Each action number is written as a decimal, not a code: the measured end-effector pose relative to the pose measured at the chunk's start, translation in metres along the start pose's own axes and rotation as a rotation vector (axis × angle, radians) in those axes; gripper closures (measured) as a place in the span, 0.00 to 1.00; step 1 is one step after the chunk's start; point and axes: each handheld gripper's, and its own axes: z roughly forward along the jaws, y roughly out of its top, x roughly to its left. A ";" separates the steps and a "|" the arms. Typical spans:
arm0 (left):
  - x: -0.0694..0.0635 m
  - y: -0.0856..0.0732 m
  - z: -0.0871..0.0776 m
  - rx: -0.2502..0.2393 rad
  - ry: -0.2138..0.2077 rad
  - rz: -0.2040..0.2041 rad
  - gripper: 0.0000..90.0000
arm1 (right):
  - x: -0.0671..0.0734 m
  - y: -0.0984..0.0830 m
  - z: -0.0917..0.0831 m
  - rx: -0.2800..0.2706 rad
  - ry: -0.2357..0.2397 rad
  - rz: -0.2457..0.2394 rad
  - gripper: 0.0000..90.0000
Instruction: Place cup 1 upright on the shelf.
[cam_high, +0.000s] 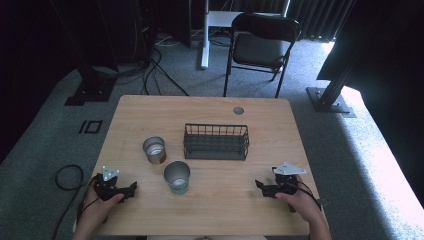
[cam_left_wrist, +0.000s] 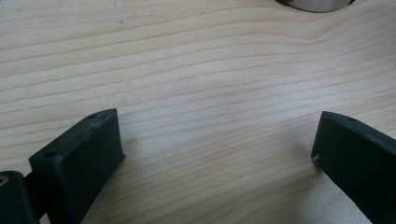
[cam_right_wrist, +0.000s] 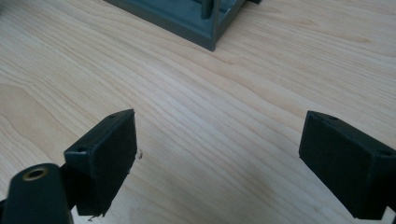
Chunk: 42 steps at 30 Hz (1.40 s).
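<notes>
Both jaws of the left gripper (cam_left_wrist: 219, 154) and right gripper (cam_right_wrist: 217, 158) are spread wide, nothing held; the cup (cam_high: 177, 176) is seen at 2 o'clock of the left gripper.

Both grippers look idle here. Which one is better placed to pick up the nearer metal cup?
Probably the left. The left gripper rests open, pointing toward the nearer cup, with bare table between them. The right gripper, also open, sits farther from it, facing the wire rack.

Beyond the wooden table (cam_high: 280, 120) we see a black folding chair (cam_high: 260, 47) on grey carpet (cam_high: 45, 115); dark curtains (cam_high: 320, 15) hang behind the chair, daylight brightening the carpet right of it.
</notes>
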 end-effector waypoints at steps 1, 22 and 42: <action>0.000 0.000 0.000 0.000 0.000 0.000 0.03 | 0.000 0.000 0.000 0.000 0.000 0.000 0.12; 0.000 0.000 0.000 0.000 0.000 0.001 0.03 | 0.036 0.024 0.023 -0.016 0.148 -0.126 0.12; 0.000 0.000 0.000 0.000 0.000 0.000 0.03 | 0.080 0.045 0.051 -0.006 0.260 -0.225 0.15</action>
